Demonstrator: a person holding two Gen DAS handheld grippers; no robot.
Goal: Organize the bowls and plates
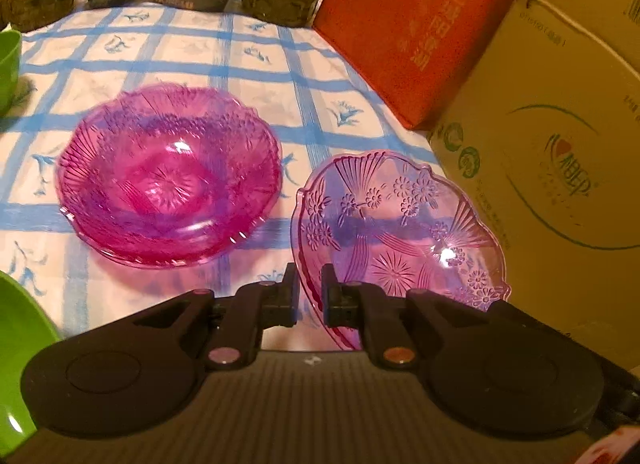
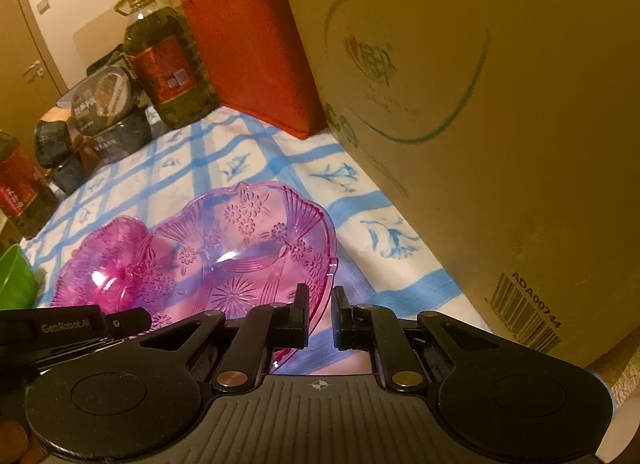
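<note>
**Carrying the flowered dish to the pink stack**

Since both tongs grip the same thin, tilted rim, the step should go best if the two hands travel together and level the dish before lowering it, so it neither twists nor slips. The left gripper (image 1: pixel 310 298) has its jaws narrowed onto the near rim of the pale pink dish (image 1: pixel 400 224), and the right gripper (image 2: pixel 320 314) pinches the same dish's (image 2: pixel 240 248) rim on its other side, though glare leaves the exact pad contact uncertain. The dish sits tipped up just ahead of both tongs, seemingly lifted off the checked tablecloth (image 1: pixel 200 48). The stack of darker pink dishes (image 1: pixel 168 176) lies to the left, close beside it but apart, and looks like the target; a cardboard box (image 1: pixel 560 144) crowds the right
</note>
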